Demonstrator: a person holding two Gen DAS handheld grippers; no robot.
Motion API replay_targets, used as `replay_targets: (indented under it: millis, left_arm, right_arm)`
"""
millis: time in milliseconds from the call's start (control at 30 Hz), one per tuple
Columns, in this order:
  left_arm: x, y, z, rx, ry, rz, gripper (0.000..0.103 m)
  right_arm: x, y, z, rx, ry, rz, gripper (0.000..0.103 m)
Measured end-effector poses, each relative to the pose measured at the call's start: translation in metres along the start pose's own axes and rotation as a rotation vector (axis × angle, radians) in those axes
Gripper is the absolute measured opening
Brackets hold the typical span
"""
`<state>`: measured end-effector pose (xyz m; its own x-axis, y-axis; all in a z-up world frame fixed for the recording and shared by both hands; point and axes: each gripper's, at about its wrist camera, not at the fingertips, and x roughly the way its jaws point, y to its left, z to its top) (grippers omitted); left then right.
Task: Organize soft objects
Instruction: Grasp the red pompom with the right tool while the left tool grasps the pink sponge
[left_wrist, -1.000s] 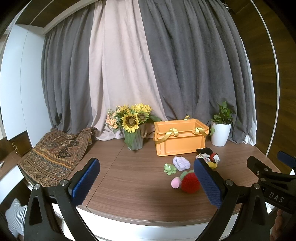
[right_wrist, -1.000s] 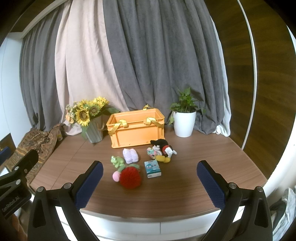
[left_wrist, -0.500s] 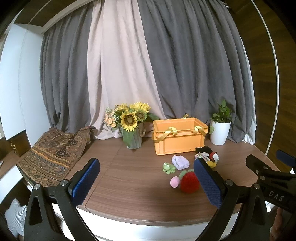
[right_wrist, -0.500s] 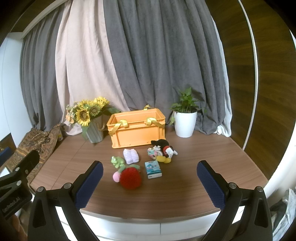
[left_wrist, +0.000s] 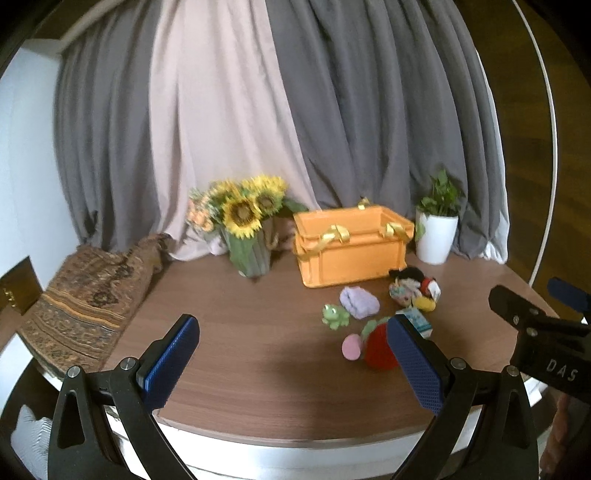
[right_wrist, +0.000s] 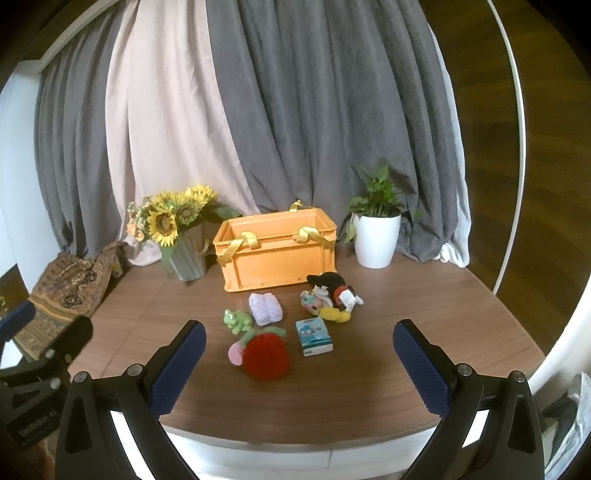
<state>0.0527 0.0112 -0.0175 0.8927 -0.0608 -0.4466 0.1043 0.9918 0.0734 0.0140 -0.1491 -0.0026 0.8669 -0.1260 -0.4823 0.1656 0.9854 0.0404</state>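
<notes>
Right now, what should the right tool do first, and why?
Probably reach down toward the red plush. The right tool is open and empty, that toy lies nearest between its fingers, and the orange crate behind looks ready.

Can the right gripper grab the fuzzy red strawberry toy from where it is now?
Probably yes. The right gripper is open and empty, the red strawberry toy lies just ahead between its fingers, and nothing blocks the way on the table.

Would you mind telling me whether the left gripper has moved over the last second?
Yes. The left gripper has swung rightward and slightly down: the orange crate and the toys sit further left and larger between its fingers.
</notes>
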Motion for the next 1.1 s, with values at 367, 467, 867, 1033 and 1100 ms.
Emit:
replay_targets:
  millis: [367,467,867,1033,1100]
  left_arm:
    - [0.090,0.014,-0.009,0.076,0.085,-0.122,0.102]
    - [0.113,0.017,-0.012,0.094,0.109,-0.168,0.097]
    - [0.204,0.007,-0.040,0.197,0.246,-0.383,0.079]
    - [0.225,-0.004,-0.050,0.193,0.294,-0.421,0.073]
    - [0.232,-0.008,-0.053,0.190,0.306,-0.422,0.071]
  right_arm:
    - [0.076,0.031,-0.011,0.023,0.106,0.003,0.102]
    - [0.099,0.034,-0.016,0.051,0.143,-0.007,0.102]
    - [0.174,0.040,-0.041,0.161,0.300,-0.020,0.084]
    - [0.199,0.038,-0.050,0.189,0.349,-0.018,0.078]
    - [0.207,0.038,-0.052,0.192,0.364,-0.007,0.075]
